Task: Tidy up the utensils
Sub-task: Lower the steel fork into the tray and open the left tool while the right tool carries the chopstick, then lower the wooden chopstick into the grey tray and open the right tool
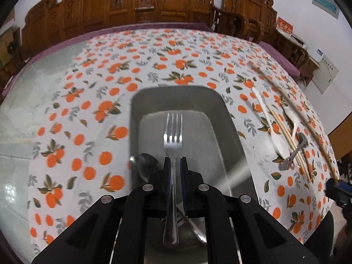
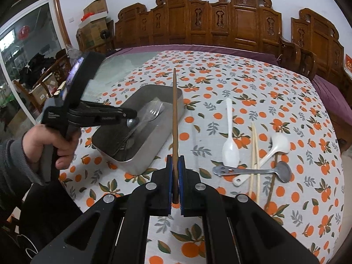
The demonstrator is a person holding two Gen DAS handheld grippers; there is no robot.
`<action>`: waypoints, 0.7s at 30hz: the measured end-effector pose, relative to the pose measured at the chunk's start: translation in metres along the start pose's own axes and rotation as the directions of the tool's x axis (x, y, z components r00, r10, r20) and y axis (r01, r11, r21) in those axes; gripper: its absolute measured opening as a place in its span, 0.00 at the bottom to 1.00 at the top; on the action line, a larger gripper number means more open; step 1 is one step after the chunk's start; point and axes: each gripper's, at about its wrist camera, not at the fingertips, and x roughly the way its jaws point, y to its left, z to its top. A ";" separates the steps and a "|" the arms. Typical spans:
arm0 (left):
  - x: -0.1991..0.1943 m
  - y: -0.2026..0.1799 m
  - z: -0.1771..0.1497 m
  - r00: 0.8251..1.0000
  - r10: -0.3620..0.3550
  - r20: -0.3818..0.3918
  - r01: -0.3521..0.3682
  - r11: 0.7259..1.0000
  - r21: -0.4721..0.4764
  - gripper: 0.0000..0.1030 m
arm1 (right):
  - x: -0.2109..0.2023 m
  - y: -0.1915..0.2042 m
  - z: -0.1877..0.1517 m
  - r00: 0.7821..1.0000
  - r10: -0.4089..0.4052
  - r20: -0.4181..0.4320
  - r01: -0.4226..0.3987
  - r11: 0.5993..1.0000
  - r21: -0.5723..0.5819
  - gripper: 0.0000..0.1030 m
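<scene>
Left tongs: the left tongs (image 1: pixel 175 165), low centre of the left wrist view, pinch the shiny steel dinner fork (image 1: pixel 173 138) by its handle, tines pointing up the frame over the rectangular grey metal tray (image 1: pixel 134 118).
Right tongs: the right tongs (image 2: pixel 175 165), low centre of the right wrist view, are pressed together on a long dark-brown wooden chopstick (image 2: pixel 174 114) that runs up the frame across the tray's right-hand end.
Tray: it stands on the worktop (image 2: pixel 220 72), covered in a white cloth printed with oranges; a steel spoon (image 1: pixel 145 165) already lies inside at lower left of the left wrist view.
Still loose: at right of the right wrist view lie a white plastic spoon (image 2: pixel 230 145), a white ceramic soup spoon (image 2: pixel 270 151), a pale pair of wooden chopsticks (image 2: pixel 254 158) and a flat steel spoon with a pierced handle (image 2: pixel 253 171), clustered and partly crossing one another, well apart from the tray.
Holder: a person's hand (image 2: pixel 44 147) grips the left tool at left of that view.
Step in hand: apparently placing, with the fork poised over the tray and the chopstick on its way there.
Next move: likely lowering the fork beside the spoon and spreading the left tongs, then laying the chopstick lengthwise so that it fits the tray.
</scene>
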 end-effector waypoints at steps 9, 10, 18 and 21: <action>-0.068 0.029 -0.008 0.995 0.027 0.099 -0.029 0.999 0.025 0.14 | 0.019 0.033 0.009 0.999 0.047 -0.009 -0.048 0.999 -0.007 0.06; -0.077 0.032 -0.010 0.993 0.030 0.111 -0.033 0.999 0.028 0.14 | 0.023 0.038 0.010 0.998 0.053 -0.016 -0.053 0.999 -0.012 0.06; -0.113 0.055 -0.027 0.987 0.033 0.156 -0.035 0.999 0.013 0.14 | 0.057 0.056 0.019 0.995 0.069 -0.069 -0.068 0.997 0.024 0.06; -0.121 0.062 -0.033 0.985 0.032 0.167 -0.033 0.999 0.002 0.14 | 0.073 0.060 0.027 0.994 0.066 -0.092 -0.062 0.997 0.046 0.06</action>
